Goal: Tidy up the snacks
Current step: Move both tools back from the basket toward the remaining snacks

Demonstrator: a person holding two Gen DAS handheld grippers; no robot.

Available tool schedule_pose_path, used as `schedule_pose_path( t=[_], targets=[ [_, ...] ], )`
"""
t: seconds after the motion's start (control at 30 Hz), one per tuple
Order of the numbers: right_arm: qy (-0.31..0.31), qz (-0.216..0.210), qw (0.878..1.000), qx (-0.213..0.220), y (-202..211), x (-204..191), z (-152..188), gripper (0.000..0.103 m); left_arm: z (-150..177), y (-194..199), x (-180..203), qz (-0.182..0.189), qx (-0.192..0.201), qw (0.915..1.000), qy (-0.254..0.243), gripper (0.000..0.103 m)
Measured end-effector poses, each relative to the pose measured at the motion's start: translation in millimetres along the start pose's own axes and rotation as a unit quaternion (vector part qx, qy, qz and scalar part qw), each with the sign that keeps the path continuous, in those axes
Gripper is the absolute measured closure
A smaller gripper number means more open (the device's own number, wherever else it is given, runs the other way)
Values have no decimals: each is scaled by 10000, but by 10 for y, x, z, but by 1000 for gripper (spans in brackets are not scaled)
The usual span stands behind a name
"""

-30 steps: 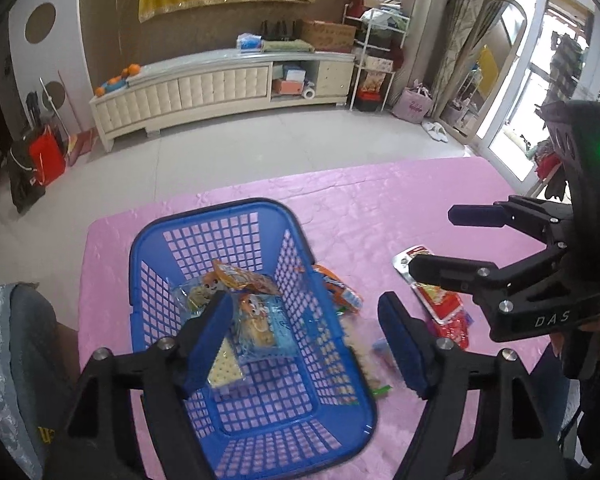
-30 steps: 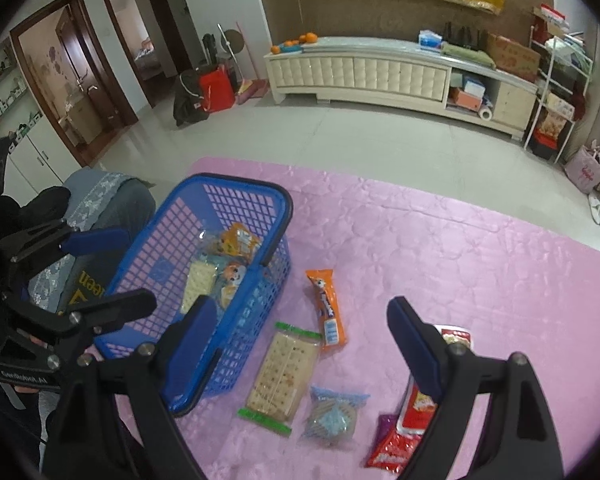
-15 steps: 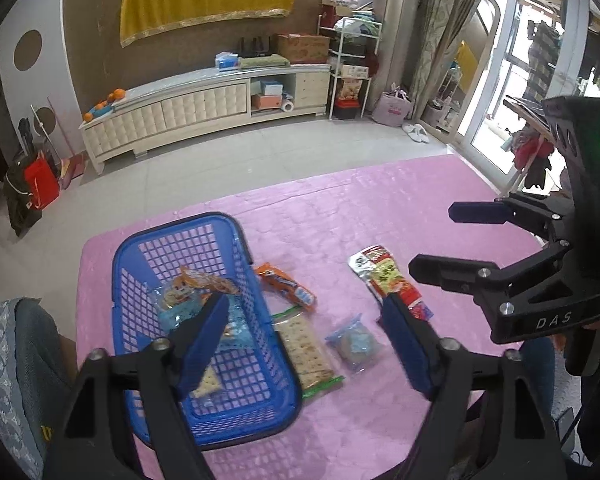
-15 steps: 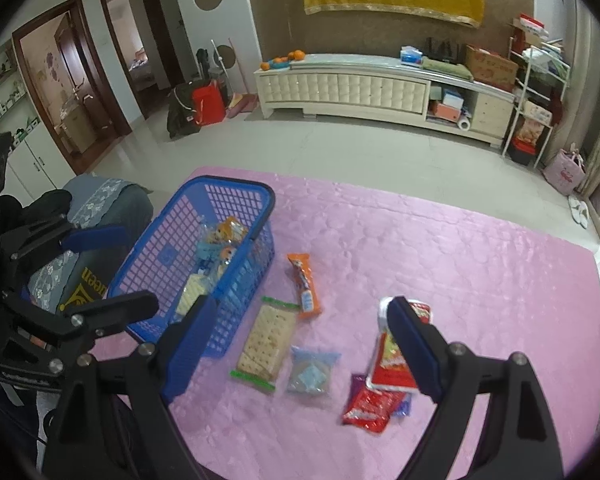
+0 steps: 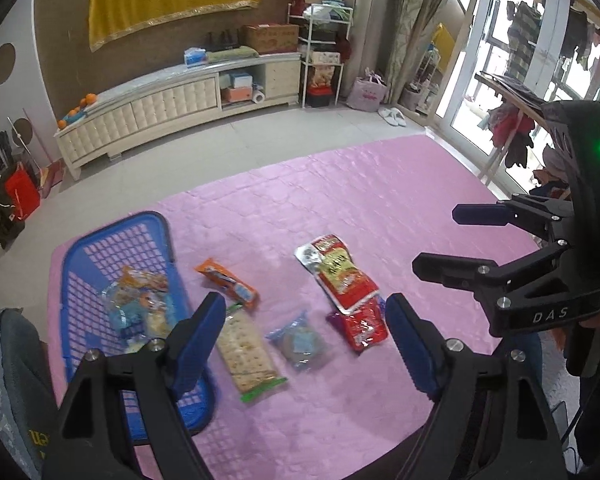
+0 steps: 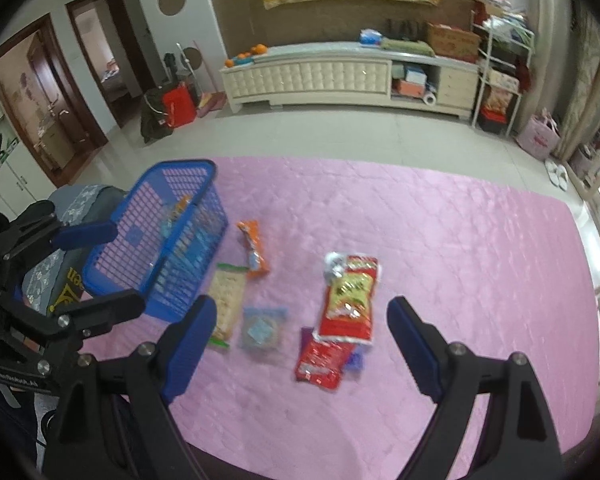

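Five snack packets lie loose on the pink table (image 6: 440,240) beside the blue basket (image 5: 100,240), awaiting sorting; left gripper (image 5: 304,340) and right gripper (image 6: 300,340) hover wide, empty.

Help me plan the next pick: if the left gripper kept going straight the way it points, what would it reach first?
Probably the small clear-blue packet, lying between the open left gripper's fingers in its own view, beside the cracker pack. Depth is uncertain.

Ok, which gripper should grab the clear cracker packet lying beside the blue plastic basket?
Left, probably. The left gripper is open right over the clear cracker packet and nearest the blue plastic basket; the right gripper frames the red packets instead.
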State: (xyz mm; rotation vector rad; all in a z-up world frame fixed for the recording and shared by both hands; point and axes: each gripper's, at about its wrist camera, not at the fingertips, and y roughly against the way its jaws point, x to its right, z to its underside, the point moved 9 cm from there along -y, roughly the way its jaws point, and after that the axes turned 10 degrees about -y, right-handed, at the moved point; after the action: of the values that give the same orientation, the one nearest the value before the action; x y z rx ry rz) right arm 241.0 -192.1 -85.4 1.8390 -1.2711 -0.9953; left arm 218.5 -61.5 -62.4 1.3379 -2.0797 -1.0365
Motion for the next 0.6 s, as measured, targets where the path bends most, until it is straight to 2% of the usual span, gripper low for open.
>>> schedule_pose_path(
  t=[0.23,0.6],
  targets=[
    [-243,81,9993,-258,-174,373,182,13,105,-375,185,101,-273,9995,96,22],
    [-470,151,9953,-831,-687,812,375,13,307,-1008,257,-92,-909,9958,89,22]
  ],
)
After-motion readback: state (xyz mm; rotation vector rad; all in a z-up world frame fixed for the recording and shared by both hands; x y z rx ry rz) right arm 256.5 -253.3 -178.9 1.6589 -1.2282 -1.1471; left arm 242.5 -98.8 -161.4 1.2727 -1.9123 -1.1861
